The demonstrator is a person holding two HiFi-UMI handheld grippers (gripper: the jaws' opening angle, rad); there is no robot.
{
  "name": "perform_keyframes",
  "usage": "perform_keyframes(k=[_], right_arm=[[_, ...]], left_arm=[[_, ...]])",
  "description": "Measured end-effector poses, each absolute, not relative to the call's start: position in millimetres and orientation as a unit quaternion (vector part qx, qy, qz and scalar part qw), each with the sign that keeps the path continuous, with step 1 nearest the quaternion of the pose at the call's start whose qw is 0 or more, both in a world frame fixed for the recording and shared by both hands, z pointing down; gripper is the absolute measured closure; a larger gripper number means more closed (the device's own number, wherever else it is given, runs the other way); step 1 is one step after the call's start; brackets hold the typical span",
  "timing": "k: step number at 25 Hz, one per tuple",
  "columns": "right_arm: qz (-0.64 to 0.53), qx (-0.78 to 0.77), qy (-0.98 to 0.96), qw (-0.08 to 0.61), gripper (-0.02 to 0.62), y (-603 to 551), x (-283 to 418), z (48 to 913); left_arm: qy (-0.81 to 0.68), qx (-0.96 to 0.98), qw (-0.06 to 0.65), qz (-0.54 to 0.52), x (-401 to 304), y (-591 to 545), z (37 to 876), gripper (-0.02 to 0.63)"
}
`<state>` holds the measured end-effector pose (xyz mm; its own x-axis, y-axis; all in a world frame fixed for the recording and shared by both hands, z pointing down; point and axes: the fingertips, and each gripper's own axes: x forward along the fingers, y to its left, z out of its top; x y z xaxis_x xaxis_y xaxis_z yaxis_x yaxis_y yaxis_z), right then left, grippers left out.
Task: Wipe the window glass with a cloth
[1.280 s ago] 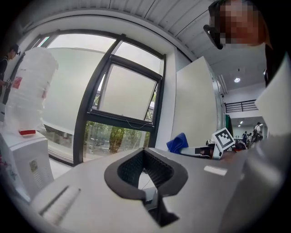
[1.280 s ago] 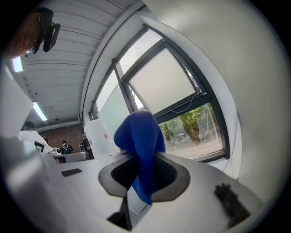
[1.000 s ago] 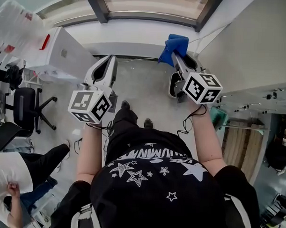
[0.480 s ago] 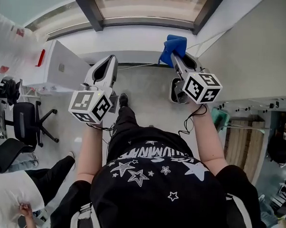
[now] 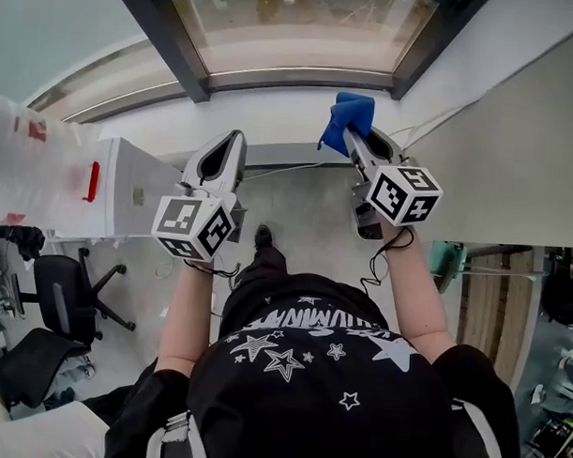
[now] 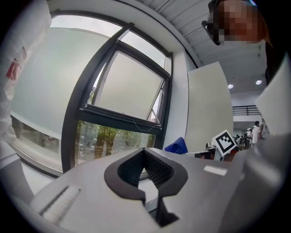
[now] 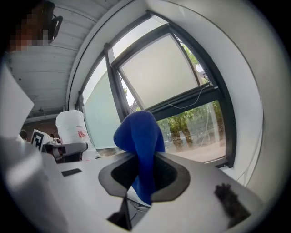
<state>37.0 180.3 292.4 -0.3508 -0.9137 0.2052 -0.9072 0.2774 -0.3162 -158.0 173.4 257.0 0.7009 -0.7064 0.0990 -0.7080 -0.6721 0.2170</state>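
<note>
Bringing the cloth (image 5: 350, 113) to the window looks like the step in hand: the right gripper (image 5: 355, 137) is clamped on the blue cloth, whose bunched end sticks out past the jaws over the white sill (image 5: 272, 105), apart from the glass (image 5: 303, 27). The left gripper (image 5: 234, 137) is closed on nothing, level with it at the sill's edge. Next, the right gripper probably has to reach forward until the bunch presses on the pane, grip kept firm.

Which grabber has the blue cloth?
The right gripper: its jaws pinch the blue cloth, held up toward the window. The left gripper is shut with nothing in it.
</note>
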Motion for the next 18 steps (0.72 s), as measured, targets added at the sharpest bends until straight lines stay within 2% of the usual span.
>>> perform_keyframes(k=[11,18], right_arm=[[-0.19,-0.608,0.771,-0.002,0.523,102,-3,293],[-0.198,-0.629,0.751,-0.023,0.522,87,5,302]], left_arm=[[-0.358,0.924,0.132,0.007,-196,68,267,0.598],[-0.358,0.922,0.148,0.001,-196,24,275,0.598]])
